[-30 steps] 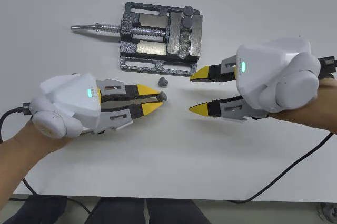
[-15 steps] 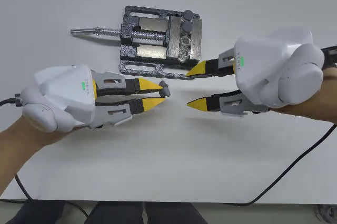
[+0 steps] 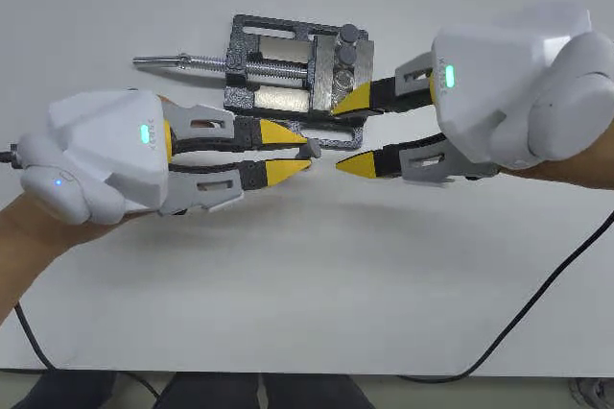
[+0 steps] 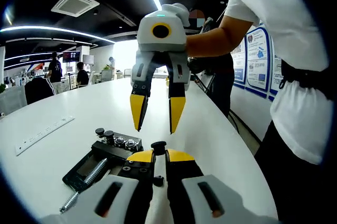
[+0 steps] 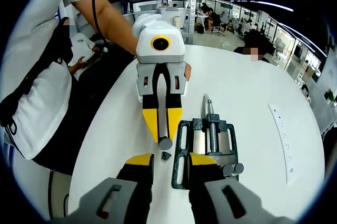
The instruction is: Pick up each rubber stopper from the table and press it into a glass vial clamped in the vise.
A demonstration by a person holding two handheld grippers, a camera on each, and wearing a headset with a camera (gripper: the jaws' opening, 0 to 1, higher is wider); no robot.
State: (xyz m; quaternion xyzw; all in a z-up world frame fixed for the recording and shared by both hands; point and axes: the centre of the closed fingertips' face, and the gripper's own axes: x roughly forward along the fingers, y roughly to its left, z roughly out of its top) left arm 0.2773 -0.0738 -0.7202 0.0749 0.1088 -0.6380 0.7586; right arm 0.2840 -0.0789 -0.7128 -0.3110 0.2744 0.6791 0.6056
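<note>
White table: big pale worktop, everything sits on it or hangs over it.
Vise: dark metal, lying flat, screw handle sticking out to the left in the head view.
Right gripper: jaws wide apart, nothing in them. It's up off the table, tips facing the other gripper's tips. In the head view its upper jaw crosses the vise's near corner, just beside the vials.
Left gripper: jaws pinched together on a stopper, hovering just in front of the vise.
Cable: black, trailing across the table's right side.
Ruler: pale strip lying flat, well apart from the vise on its far side.
Stoppered vials: two with dark caps in, at the far end of the row in the vise.
Open vials: two clear glass ones next in the same row, mouths uncovered.
Held stopper: grey, right at the left gripper's tips, clear of the table.
Loose stopper: small grey one on the table, just beside the vise's edge, under the held one in the right gripper view.
</note>
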